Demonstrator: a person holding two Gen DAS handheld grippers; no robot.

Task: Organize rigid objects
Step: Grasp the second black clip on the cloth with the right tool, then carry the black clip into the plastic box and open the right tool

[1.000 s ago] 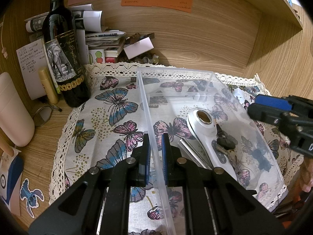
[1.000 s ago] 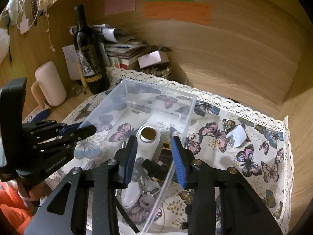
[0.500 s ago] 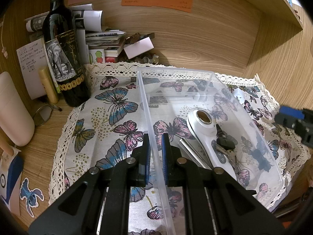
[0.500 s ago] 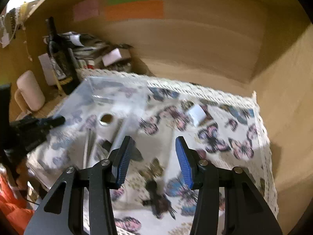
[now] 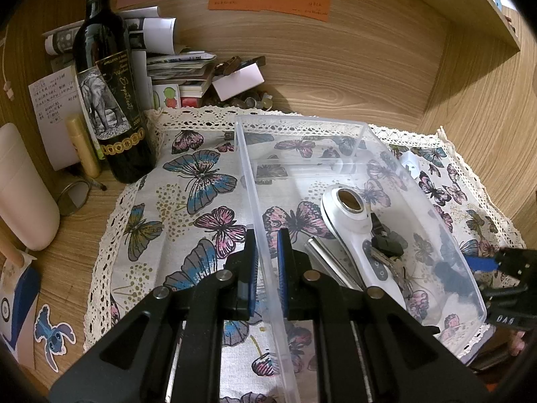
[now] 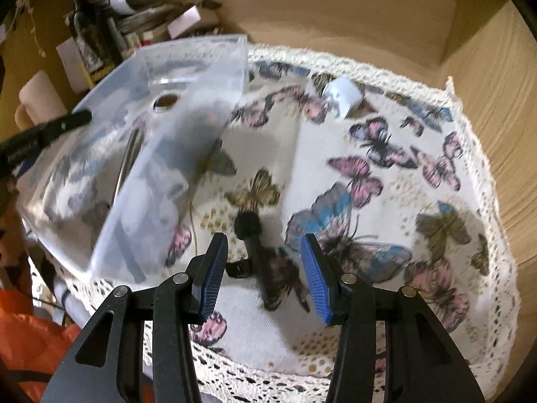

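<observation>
Bin wall clamped by left gripper | right gripper apart over blurred black tool

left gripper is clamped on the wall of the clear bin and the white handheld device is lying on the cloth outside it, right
Not quite. The left gripper is shut on the clear bin wall, but the white handheld device lies inside the bin, not outside on the cloth. The left wrist view shows it.

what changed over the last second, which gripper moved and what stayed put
The right gripper swung out of the clear bin and came down over the butterfly cloth, open, with a small black tool lying between its fingers, not gripped. The left gripper stayed shut on the bin's wall; the bin's contents and the white cap did not move.
</observation>
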